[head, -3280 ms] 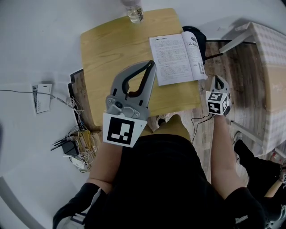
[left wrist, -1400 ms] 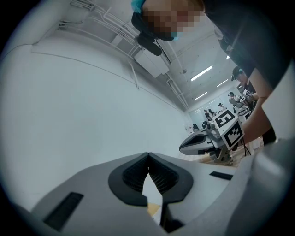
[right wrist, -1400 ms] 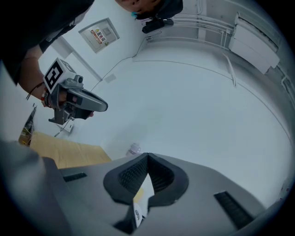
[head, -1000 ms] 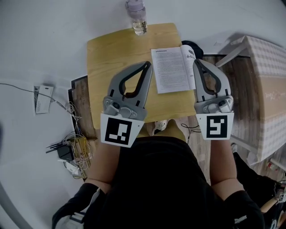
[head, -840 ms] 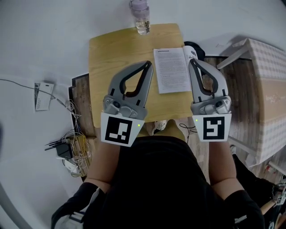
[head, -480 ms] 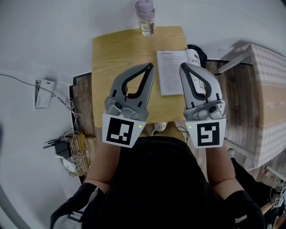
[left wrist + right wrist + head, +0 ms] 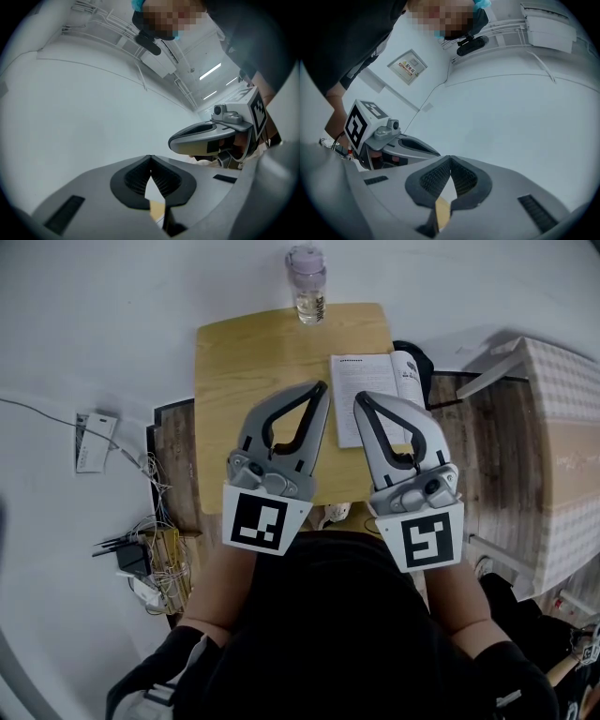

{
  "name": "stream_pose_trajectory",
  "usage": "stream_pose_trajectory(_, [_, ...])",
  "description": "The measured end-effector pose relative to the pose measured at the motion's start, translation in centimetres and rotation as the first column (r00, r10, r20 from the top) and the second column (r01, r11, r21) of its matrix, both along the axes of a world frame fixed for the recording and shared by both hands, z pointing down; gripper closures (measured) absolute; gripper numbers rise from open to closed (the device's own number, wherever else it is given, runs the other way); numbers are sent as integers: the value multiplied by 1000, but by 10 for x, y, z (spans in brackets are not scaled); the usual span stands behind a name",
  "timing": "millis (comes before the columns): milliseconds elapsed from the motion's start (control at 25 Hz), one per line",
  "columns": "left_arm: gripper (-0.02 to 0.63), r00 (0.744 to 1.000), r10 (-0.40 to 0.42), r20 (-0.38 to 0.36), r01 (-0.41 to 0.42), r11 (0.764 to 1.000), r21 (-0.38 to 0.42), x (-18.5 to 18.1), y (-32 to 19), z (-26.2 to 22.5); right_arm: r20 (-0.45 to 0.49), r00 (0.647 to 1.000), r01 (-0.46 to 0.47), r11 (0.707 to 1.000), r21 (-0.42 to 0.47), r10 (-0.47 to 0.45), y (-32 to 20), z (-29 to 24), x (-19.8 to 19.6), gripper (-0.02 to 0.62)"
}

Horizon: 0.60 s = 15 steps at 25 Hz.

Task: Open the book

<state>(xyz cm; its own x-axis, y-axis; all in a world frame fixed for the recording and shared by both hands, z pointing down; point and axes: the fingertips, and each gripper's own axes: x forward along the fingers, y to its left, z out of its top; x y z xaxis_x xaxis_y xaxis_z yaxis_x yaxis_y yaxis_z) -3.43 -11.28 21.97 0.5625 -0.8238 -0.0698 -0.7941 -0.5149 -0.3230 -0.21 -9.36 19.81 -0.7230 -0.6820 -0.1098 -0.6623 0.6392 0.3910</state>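
An open book (image 7: 379, 396) with printed white pages lies at the right side of a small wooden table (image 7: 253, 371) in the head view. Both grippers hang side by side above the table's near edge, clear of the book. My left gripper (image 7: 322, 386) is shut with nothing in it, and its tips meet in the left gripper view (image 7: 150, 157). My right gripper (image 7: 358, 397) is shut and empty too, partly covering the book's near left corner from above; its tips meet in the right gripper view (image 7: 450, 158). Each gripper view shows the other gripper alongside.
A clear bottle with a lilac cap (image 7: 308, 284) stands at the table's far edge. A tangle of cables and a power strip (image 7: 150, 545) lies on the floor at the left. A checked-cloth table (image 7: 562, 427) stands at the right. A dark object (image 7: 417, 357) sits beside the book.
My right gripper has risen from low at the table's right side and swung left, level beside the left one. The left gripper has stayed put. The book lies open throughout.
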Motion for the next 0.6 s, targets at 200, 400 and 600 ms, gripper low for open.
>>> stream_pose_trajectory(200, [595, 1000, 9, 8, -10, 1000, 8, 3, 3, -3, -1, 1000, 28, 999, 16, -28, 7, -4, -12, 566])
stream_pose_trajectory(400, [595, 1000, 17, 10, -17, 1000, 2, 5, 9, 2, -4, 999, 42, 999, 6, -42, 8, 0, -15, 566])
stream_pose_trajectory(600, [597, 999, 13, 34, -13, 1000, -8, -1, 15, 10, 10, 1000, 11, 1000, -6, -11, 5, 4, -12, 566])
